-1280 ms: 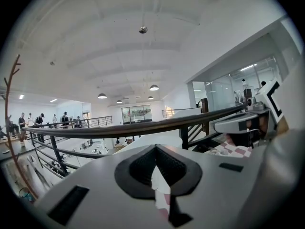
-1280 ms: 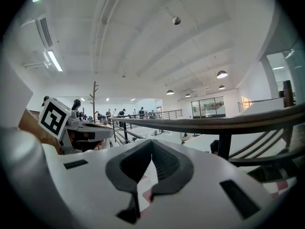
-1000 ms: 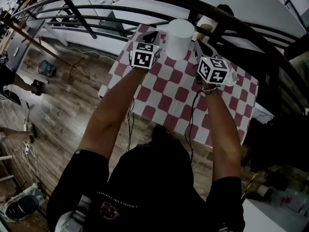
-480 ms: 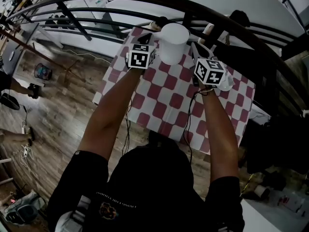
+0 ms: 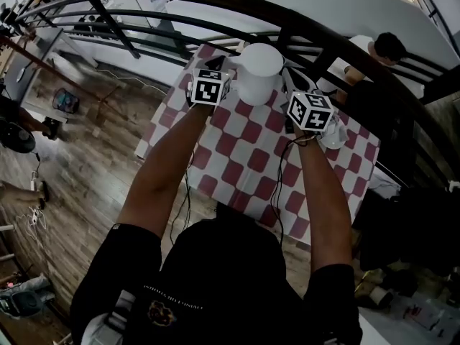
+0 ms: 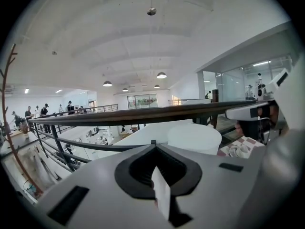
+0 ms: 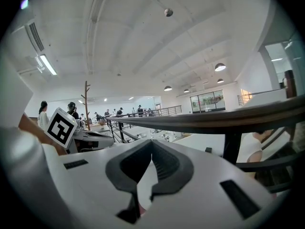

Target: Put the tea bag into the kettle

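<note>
Nearest, a black shirt and two bare forearms reaching forward over a table draped in red-and-white checked cloth, with wooden floor off to the left. At the end of the left forearm, the left gripper, jaws drawn together with tips meeting. Upright in the slot behind the tips, a thin white sliver, too unclear to name. At the end of the other forearm, the right gripper, jaws likewise closed tip to tip. Low in its slot, a white sliver with a reddish trace, equally unclear. Tea bag not told apart with certainty in any view. Between the two grippers, near the table's far edge, the white cylindrical kettle, upright, with one gripper just beside each flank. Just right of the right gripper, a small white dish on the cloth. Past the table, a dark curved railing. Beyond that, a person. Farthest, distant figures along a balcony.
</note>
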`<state>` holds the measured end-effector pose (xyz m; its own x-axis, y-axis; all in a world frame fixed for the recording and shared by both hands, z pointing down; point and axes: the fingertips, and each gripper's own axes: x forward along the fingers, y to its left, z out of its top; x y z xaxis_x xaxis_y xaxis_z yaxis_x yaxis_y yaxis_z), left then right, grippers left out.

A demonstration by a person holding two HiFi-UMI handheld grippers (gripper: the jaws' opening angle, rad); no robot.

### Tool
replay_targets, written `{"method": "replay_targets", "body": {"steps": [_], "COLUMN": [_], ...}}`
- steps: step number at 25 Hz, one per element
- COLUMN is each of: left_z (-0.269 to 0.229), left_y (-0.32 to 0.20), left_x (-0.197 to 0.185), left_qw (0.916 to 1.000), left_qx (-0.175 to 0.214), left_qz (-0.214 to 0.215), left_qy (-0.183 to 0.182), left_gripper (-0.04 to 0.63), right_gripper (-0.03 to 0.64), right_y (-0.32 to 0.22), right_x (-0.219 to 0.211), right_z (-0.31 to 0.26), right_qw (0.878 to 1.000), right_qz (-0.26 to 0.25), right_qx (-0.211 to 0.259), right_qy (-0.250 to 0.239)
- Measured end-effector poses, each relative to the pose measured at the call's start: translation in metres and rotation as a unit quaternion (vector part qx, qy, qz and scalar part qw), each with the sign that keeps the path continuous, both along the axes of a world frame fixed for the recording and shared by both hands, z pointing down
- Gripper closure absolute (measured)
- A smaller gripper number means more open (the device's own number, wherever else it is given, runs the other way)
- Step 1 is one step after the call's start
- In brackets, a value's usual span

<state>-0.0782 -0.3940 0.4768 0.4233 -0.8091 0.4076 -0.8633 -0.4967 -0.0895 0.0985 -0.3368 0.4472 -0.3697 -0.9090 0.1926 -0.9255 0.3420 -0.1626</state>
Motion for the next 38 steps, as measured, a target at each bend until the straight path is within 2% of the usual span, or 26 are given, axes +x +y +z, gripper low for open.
{"method": "replay_targets", "body": {"steps": [7, 11, 15, 22, 32, 38], "left_z": [0.003, 0.007, 0.009, 0.008, 0.008, 0.008], "left_y": [-0.002, -0.003, -0.002, -0.001, -0.001, -0.002], "left_x": [-0.001, -0.003, -0.003, -0.004, -0.003, -0.004], "left_qw": [0.9998, 0.999, 0.9995, 0.9989, 0.9987, 0.9986], "left_qx": [-0.006, -0.013, -0.016, -0.024, -0.022, -0.021], "left_qz": [0.004, -0.011, -0.011, -0.013, -0.017, -0.019], "left_qy": [0.02, 0.042, 0.026, 0.038, 0.043, 0.044], "left_gripper": [0.595, 0.595, 0.597, 0.597, 0.597, 0.597], "right_gripper": [0.601, 0.598, 0.523, 0.52, 0.522, 0.523], "right_y": [-0.01, -0.012, -0.013, -0.01, -0.01, -0.011], "right_x": [-0.002, -0.003, -0.004, -0.008, -0.012, -0.024], "right_z": [0.001, -0.001, -0.002, -0.002, -0.006, -0.024], "right_qw": [1.0, 0.999, 0.997, 0.994, 0.994, 0.993], "right_qz": [0.002, 0.009, 0.009, -0.002, -0.015, -0.031], "right_qx": [0.001, 0.004, 0.006, 0.003, 0.005, 0.027], "right_qy": [-0.008, -0.034, -0.076, -0.109, -0.111, -0.11]}}
